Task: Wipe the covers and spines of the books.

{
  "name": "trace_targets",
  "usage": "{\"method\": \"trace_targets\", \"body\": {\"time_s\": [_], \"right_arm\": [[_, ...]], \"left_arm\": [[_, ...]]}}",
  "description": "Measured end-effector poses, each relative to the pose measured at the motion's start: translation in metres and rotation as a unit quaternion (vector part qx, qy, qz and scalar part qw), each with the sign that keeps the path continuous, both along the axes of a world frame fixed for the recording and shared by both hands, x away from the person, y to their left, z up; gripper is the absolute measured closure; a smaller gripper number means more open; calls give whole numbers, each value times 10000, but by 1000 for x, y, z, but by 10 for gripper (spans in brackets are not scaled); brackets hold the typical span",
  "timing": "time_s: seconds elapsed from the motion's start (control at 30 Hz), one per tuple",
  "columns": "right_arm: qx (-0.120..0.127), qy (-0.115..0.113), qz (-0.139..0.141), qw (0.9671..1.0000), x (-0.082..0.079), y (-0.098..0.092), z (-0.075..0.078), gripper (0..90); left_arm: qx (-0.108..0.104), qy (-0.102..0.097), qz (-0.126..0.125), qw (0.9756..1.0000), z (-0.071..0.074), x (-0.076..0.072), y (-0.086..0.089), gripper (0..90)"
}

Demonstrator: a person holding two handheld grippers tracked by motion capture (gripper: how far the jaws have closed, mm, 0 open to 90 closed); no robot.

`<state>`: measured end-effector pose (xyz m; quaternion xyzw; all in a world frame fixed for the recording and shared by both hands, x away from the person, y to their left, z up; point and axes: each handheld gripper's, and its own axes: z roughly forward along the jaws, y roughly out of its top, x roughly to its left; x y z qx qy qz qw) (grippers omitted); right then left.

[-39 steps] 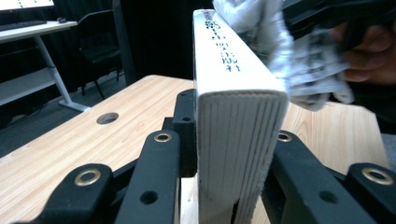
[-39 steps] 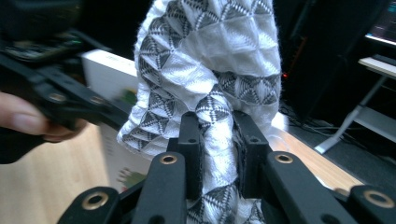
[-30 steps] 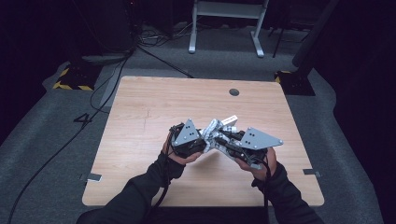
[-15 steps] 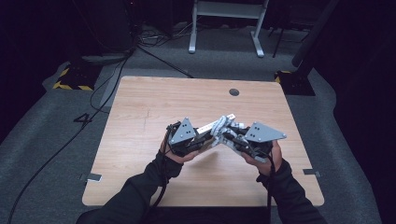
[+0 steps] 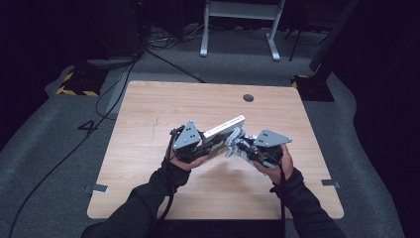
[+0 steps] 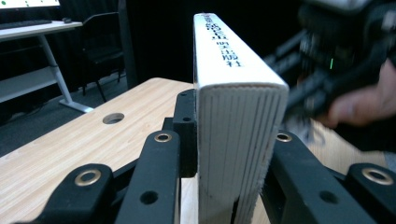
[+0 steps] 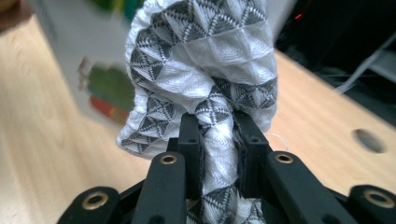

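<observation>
Two grippers busy | left gripper [image 6: 224,154] clamps white book [image 6: 233,121] upright | right gripper [image 7: 217,140] pinches patterned cloth [image 7: 201,60] | step: wiping book | next: press cloth against cover.

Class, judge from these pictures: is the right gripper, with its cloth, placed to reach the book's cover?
Probably yes: the right gripper, shut on the cloth, sits beside the book held up by the left gripper, with nothing between.

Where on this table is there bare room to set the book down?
Bare wood lies left of the left gripper, behind the book up to the round hole, and along the near edge between the sleeves. It is crowded mid-table, where the right gripper holds the cloth against the book.
</observation>
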<state>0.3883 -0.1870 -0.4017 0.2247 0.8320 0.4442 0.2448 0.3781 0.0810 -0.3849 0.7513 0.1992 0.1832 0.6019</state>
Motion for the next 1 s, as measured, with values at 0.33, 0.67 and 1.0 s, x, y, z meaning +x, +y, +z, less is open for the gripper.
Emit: {"method": "trace_targets", "body": {"time_s": [0.33,0.67,1.0], "right_arm": [[-486,122,734,9960,-14,51,-31,757],[-507,194,679,9962,-10,53,-42,756],[-391,207,-215,9988,14,29,-46,756]], "left_arm": [[-31,78,-19,10000,-3,3,-2,752],[-262,-8,17,9997,7,1,8,752],[-428,-123,104,9990,16,-3,17,751]]}}
